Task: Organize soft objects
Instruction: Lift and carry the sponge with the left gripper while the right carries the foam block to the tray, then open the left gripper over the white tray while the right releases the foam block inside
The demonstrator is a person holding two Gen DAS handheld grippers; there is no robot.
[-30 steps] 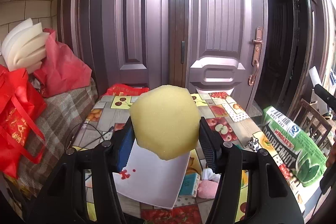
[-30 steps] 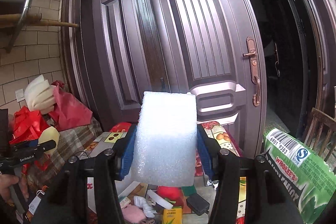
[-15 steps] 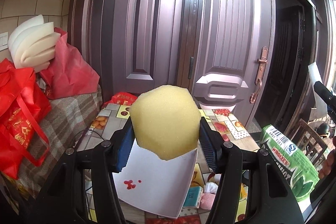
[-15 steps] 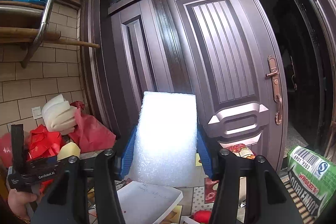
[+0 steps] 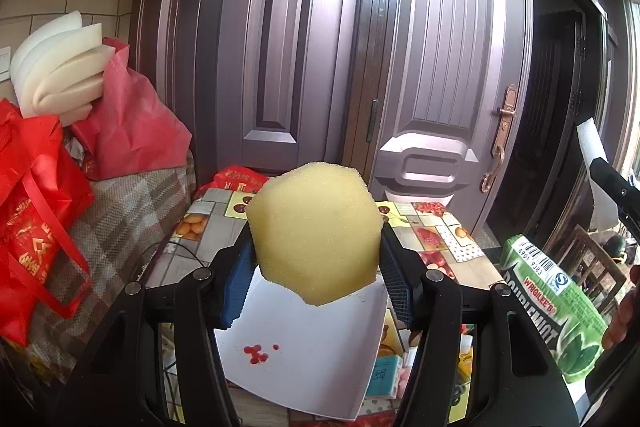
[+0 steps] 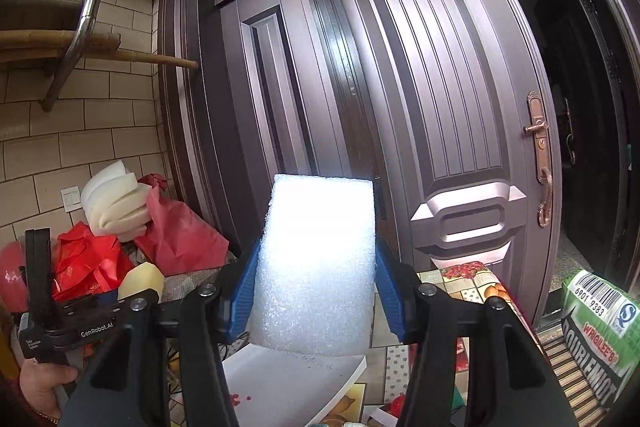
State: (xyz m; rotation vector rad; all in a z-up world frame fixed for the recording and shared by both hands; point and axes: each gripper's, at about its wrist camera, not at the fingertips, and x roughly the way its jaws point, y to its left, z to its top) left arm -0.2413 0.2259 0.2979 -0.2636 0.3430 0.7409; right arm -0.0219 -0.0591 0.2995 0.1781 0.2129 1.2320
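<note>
The yellow sponge [image 5: 314, 233] is a blunt, many-sided lump with no clear long axis; one flat face is turned to the left wrist camera and a lower corner points down toward the white tray [image 5: 308, 351]. The left claw [image 5: 314, 279] is partly open and clamped on the sponge, its blue pads [image 5: 236, 279] pressed into the sponge's two sides. The sponge is held in the air above the tray, on the near side of it, clear of the tabletop [image 5: 452, 247].

The white foam block [image 6: 318, 267] stands upright, its long axis vertical, a broad face toward the right wrist camera and its top edge level. The right claw [image 6: 318, 291] is partly open and grips the block across its lower half, blue pads [image 6: 244, 291] tight on both narrow sides. The block's bottom edge hangs above the far part of the tray [image 6: 296, 379] without touching it.

In the right wrist view the left claw [image 6: 120, 301] shows to the left of the tray, carrying the sponge [image 6: 140, 279], with a hand [image 6: 38, 387] on its handle. A green gum pack [image 5: 556, 311] lies to the right of the tray. Red bags [image 5: 36, 211] with pale foam pieces [image 5: 56, 67] on top sit to the left of the tray, and a brown door [image 6: 452, 107] stands beyond it.
</note>
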